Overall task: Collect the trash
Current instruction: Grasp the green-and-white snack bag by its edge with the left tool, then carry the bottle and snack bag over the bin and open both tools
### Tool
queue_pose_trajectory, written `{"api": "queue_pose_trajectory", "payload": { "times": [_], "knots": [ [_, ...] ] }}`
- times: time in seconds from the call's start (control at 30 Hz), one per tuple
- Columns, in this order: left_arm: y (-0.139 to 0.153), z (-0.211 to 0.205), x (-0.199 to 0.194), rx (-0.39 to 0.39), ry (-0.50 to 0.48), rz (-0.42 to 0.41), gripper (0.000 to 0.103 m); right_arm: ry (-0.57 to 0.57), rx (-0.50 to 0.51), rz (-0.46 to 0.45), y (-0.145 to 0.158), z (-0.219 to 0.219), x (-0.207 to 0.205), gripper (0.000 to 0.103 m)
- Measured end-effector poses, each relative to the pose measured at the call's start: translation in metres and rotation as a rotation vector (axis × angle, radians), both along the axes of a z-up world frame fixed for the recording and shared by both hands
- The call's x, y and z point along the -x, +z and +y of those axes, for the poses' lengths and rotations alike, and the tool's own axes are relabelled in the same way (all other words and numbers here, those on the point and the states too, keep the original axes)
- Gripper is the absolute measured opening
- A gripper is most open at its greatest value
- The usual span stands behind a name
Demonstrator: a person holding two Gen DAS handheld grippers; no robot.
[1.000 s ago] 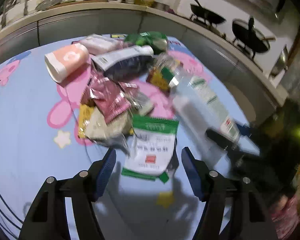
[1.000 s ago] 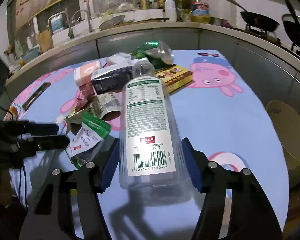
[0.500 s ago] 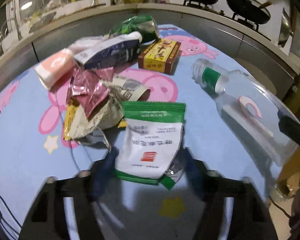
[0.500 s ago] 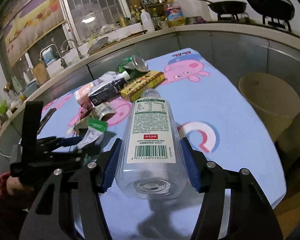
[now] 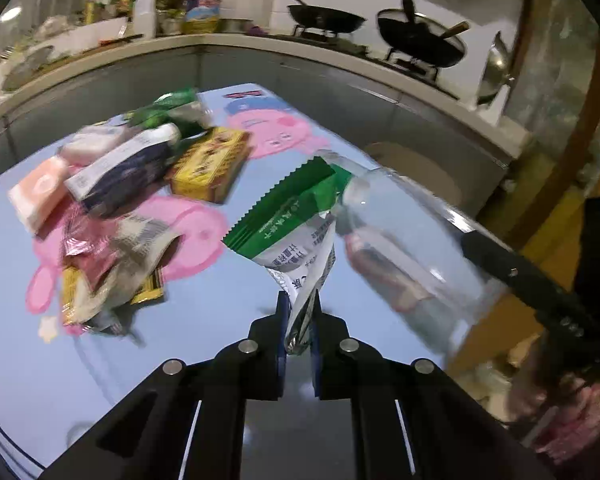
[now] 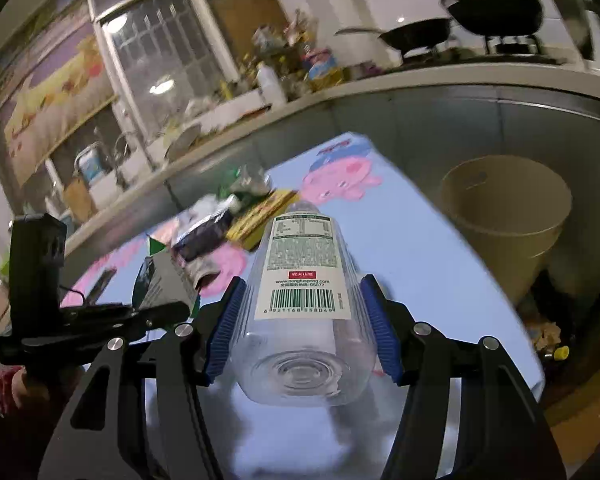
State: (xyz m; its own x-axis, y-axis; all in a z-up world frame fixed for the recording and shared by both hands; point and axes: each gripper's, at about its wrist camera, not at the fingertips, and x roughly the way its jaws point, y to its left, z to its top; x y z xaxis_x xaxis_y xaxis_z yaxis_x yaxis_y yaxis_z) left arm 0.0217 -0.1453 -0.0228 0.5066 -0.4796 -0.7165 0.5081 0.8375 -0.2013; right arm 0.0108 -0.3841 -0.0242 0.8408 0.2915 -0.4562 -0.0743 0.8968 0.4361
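Observation:
My left gripper (image 5: pixel 299 320) is shut on a green and white snack wrapper (image 5: pixel 292 224) and holds it up above the table. My right gripper (image 6: pixel 300 324) is shut on a clear plastic bottle (image 6: pixel 304 280), base toward the camera, lifted above the blue cartoon tablecloth (image 6: pixel 400 232). The bottle also shows in the left wrist view (image 5: pixel 400 232), right of the wrapper. The wrapper and left gripper show in the right wrist view (image 6: pixel 160 280). A beige trash bin (image 6: pixel 504 216) stands on the floor past the table's right edge.
A pile of trash lies on the table: a yellow box (image 5: pixel 208 168), a dark pouch (image 5: pixel 120 172), a pink and white cup (image 5: pixel 36 196), pink and silver wrappers (image 5: pixel 100 264), a green can (image 5: pixel 168 108). A kitchen counter with woks (image 5: pixel 420 40) runs behind.
My left gripper has closed on the green and white wrapper and lifted it off the table. My right gripper has carried the bottle up and to the right, nearer the bin.

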Motion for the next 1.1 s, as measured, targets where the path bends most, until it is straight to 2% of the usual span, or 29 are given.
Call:
{"api": "queue_pose_trajectory", "payload": {
  "times": [0.2,0.5,0.6,0.63,0.83,0.93,1.0,1.1],
  "knots": [
    [0.014,-0.052,-0.022,0.098,-0.100,0.050,0.010,-0.144,-0.029,-0.032,0.000,-0.042,0.003,0.058],
    [0.012,-0.169,-0.070,0.157,-0.261,0.113,0.010,-0.363,-0.004,-0.032,-0.011,-0.114,-0.021,0.058],
    [0.003,-0.203,-0.096,0.185,-0.306,0.178,0.010,-0.410,0.005,-0.006,-0.018,-0.136,-0.040,0.057],
    [-0.005,-0.217,-0.111,0.200,-0.315,0.227,0.010,-0.415,0.003,-0.005,-0.020,-0.140,-0.044,0.057],
    [-0.040,-0.252,-0.163,0.225,-0.267,0.381,0.010,-0.459,0.038,0.023,-0.027,-0.161,-0.071,0.057],
    [-0.050,-0.266,-0.176,0.206,-0.256,0.411,0.010,-0.472,0.047,0.038,-0.031,-0.168,-0.087,0.057],
    [-0.056,-0.273,-0.180,0.176,-0.248,0.427,0.016,-0.481,0.073,0.048,-0.033,-0.168,-0.098,0.058],
    [-0.059,-0.276,-0.186,0.142,-0.208,0.442,0.021,-0.454,0.090,0.067,-0.037,-0.164,-0.110,0.068]
  ]
}}
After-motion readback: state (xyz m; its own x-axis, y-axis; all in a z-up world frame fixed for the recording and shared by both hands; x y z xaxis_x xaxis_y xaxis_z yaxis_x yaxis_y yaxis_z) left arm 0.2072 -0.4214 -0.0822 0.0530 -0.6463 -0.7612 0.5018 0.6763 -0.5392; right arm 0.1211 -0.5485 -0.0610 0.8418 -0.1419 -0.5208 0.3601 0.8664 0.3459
